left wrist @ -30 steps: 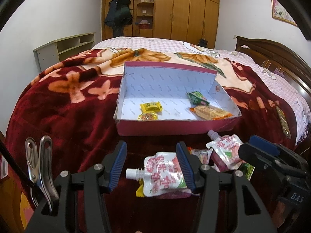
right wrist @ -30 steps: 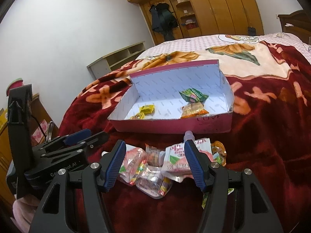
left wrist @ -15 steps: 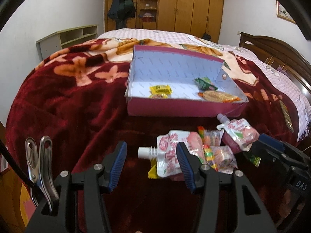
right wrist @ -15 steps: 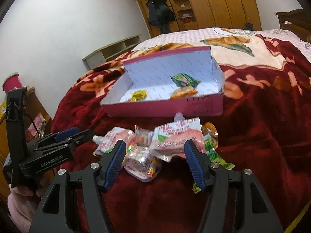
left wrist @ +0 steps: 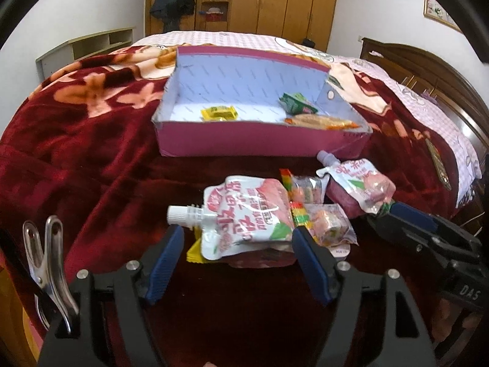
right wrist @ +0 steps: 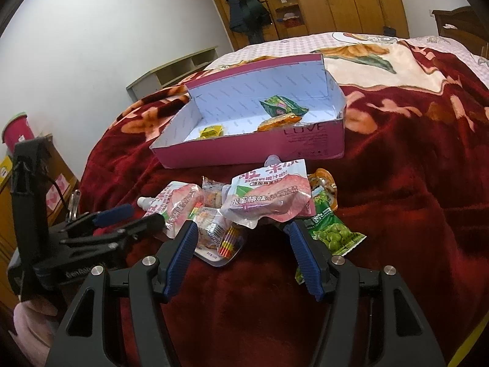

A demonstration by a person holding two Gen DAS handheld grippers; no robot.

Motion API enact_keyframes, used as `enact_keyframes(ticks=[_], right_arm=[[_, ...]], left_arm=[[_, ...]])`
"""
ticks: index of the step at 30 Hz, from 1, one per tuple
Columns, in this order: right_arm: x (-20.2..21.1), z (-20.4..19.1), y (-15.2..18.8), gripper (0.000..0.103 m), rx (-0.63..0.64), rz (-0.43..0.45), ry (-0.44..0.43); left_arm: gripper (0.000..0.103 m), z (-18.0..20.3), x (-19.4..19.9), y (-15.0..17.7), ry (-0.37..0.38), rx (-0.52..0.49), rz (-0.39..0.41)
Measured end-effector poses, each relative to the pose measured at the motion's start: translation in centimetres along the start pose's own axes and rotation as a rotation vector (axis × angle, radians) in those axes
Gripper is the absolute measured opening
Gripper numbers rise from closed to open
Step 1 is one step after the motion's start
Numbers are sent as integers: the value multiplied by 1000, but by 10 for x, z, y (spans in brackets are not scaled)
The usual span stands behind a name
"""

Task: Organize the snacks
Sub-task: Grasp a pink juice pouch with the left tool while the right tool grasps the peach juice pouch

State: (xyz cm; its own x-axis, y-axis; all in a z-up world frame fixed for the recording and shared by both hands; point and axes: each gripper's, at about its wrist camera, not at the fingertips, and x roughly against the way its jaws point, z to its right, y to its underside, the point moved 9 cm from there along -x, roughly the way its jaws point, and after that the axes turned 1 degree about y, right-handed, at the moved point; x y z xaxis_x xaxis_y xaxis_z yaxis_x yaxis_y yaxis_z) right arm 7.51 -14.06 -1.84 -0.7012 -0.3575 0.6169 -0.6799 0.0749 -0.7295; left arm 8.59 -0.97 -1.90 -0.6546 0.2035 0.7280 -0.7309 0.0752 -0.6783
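Observation:
A pink box (left wrist: pixel 259 140) with a white inside lies open on the red blanket and holds a yellow candy (left wrist: pixel 218 112), a green packet (left wrist: pixel 298 104) and an orange snack (left wrist: pixel 318 120). In front of it is a pile of snacks. My left gripper (left wrist: pixel 237 238) is open around a white and pink spout pouch (left wrist: pixel 244 214). My right gripper (right wrist: pixel 241 232) is open just before a second spout pouch (right wrist: pixel 269 195), with clear candy bags (right wrist: pixel 214 229) and a green pea packet (right wrist: pixel 333 232) beside it. The box also shows in the right wrist view (right wrist: pixel 253 150).
The floral red blanket (left wrist: pixel 76 140) covers the bed. A wooden headboard (left wrist: pixel 428 73) is at the right, a wardrobe (left wrist: pixel 275 3) at the back, a low shelf (left wrist: pixel 82 46) at the left. A metal clip (left wrist: pixel 45 263) hangs by my left gripper.
Both grippers have pulled back and lowered toward the snack pile. The left one now straddles the spout pouch, and the right one has closed in on the second pouch.

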Motion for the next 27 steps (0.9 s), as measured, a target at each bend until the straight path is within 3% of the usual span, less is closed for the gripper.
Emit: enact_keyframes(ticks=[7,13,24,27], right_arm=[[-3,2,3,64,-5,-5,-11],[-5,3,4,64,-11,-11,-15],[-3,5,0,64,13,13,18],[-2,5,-2,64,22,23,33]], left_arm=[[83,9,-12,1,-15,-21,-7],[83,1,-27,0,-86,-20,-10],[84,-5,-49,-5,-54,46,-45],[79,-3,-47,-5,-45,32,-28]])
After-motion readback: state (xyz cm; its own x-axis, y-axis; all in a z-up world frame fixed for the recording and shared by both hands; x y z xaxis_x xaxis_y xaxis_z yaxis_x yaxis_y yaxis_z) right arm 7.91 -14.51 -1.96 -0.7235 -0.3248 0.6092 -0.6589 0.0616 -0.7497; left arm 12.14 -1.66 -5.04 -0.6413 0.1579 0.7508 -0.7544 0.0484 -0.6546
